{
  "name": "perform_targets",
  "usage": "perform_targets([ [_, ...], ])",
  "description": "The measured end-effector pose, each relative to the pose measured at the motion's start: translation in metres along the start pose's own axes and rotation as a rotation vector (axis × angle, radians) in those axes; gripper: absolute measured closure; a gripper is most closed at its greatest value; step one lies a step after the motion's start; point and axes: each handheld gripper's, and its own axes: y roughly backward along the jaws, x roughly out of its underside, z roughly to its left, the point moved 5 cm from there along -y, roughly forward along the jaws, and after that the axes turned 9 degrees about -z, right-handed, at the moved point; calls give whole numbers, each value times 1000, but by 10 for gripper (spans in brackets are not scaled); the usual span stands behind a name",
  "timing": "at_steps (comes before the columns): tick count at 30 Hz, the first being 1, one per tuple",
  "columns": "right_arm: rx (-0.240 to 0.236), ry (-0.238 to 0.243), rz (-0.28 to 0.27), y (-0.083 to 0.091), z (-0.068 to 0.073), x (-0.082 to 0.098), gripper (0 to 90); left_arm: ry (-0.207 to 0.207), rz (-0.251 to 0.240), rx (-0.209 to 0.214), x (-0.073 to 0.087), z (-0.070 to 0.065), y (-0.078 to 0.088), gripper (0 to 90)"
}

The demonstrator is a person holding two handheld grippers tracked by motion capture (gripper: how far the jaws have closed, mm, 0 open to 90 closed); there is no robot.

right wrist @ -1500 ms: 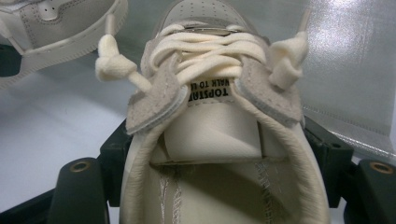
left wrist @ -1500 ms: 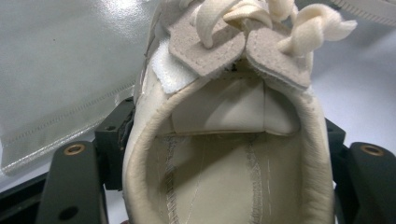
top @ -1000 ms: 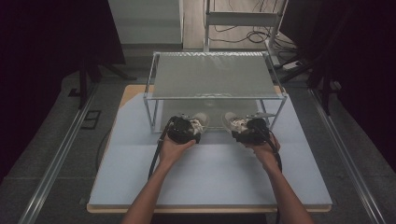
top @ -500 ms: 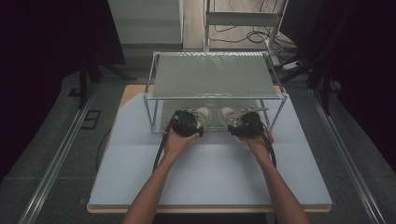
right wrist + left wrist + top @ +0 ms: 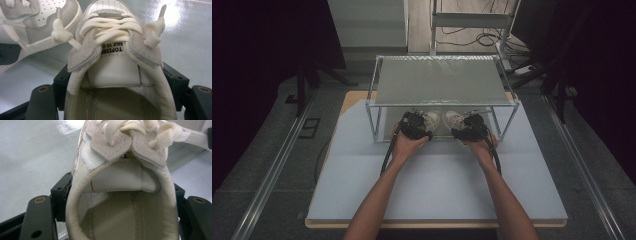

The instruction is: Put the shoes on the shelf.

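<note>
A pair of cream and grey lace-up sneakers is held at the front of a metal rack [image 5: 372, 105], under its grey shelf. My left gripper [image 5: 414, 127] is shut on the left sneaker [image 5: 431, 120]; in the left gripper view its black jaws [image 5: 120, 197] clamp both sides of the collar of that sneaker [image 5: 120, 180]. My right gripper [image 5: 469, 129] is shut on the right sneaker [image 5: 453, 120]. The right gripper view shows the jaws [image 5: 120, 80] pressing the collar of the right sneaker [image 5: 112, 37], with the left sneaker [image 5: 37, 20] beside it at upper left.
The rack's shelf top [image 5: 442, 80] covers the space where the toes point, and its upright posts [image 5: 504, 125] stand at the corners. A pale blue mat [image 5: 437, 185] covers the table in front. Cables [image 5: 388, 155] trail from both grippers. Dark floor rails flank the table.
Both hands have moved away from the person, carrying the sneakers from just in front of the rack to under its front edge. The two sneakers have come closer together.
</note>
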Motion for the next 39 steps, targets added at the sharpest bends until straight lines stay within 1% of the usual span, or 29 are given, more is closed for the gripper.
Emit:
perform_targets([
  [2,2,-6,7,-3,1,0,283,-7,-4,11,-1,1,-3,289],
  [3,7,-6,14,-5,1,0,283,43,-1,13,0,-2,-5,289],
  [4,6,-14,17,-7,2,0,283,37,1,0,0,0,-6,289],
  [5,7,-8,13,-8,1,0,282,53,1,-6,1,0,-7,289],
  [6,8,-11,15,-9,1,-1,282,33,2,-1,1,2,-9,289],
  [7,4,-12,16,-10,1,-2,282,51,2,-7,1,2,-9,289],
  [8,9,-15,16,-11,1,-3,282,51,2,-7,1,2,-9,289],
  [9,11,-20,16,-12,2,-4,282,47,9,-1,1,3,-12,289],
  [10,14,-21,17,-14,2,-4,281,-25,13,1,-1,8,-12,288],
  [11,17,-25,18,-15,2,-5,281,-31,19,19,-1,8,-13,288],
  [12,19,-28,23,-16,3,-5,281,28,6,-18,-2,5,-14,289],
  [15,19,-35,20,-20,4,-5,281,34,6,-16,-3,4,-17,288],
  [16,19,-28,21,-22,5,-4,280,5,15,-20,-4,6,-17,287],
  [17,19,-26,27,-24,5,-4,279,8,14,-18,-4,6,-18,287],
  [19,21,-25,35,-27,7,-1,276,62,21,-40,-2,2,-21,286],
  [20,23,-30,38,-28,7,-1,276,53,30,-43,-1,2,-22,286],
  [21,26,-25,45,-29,7,1,274,-25,37,-30,-1,7,-23,285],
  [22,26,-26,51,-31,7,2,273,-79,51,-22,-1,11,-24,284],
  [28,26,-29,55,-36,5,6,270,-80,47,-26,-1,11,-26,279],
  [29,27,-26,56,-36,5,6,270,-10,40,-34,0,6,-27,279],
  [30,31,-26,54,-36,6,6,267,-83,46,-26,-2,11,-26,273],
  [31,33,-33,50,-35,6,5,266,-78,39,-28,-2,11,-25,267],
  [32,37,-42,43,-33,6,5,257,58,9,-49,0,1,-24,255],
  [33,41,-43,30,-31,6,4,245,51,-13,-41,-1,2,-21,243],
  [34,41,-43,30,-31,6,4,245,51,-13,-41,-1,2,-21,239],
  [35,45,-43,13,-28,6,2,246,78,-38,-25,-1,1,-16,239],
  [36,40,-42,-22,-20,7,-2,248,73,-45,-19,-1,1,-9,230],
  [38,32,-27,-34,-12,8,-3,248,79,-55,-20,-1,0,-5,231],
  [39,33,-13,-42,-5,7,-3,249,74,-75,-13,0,1,7,232],
])
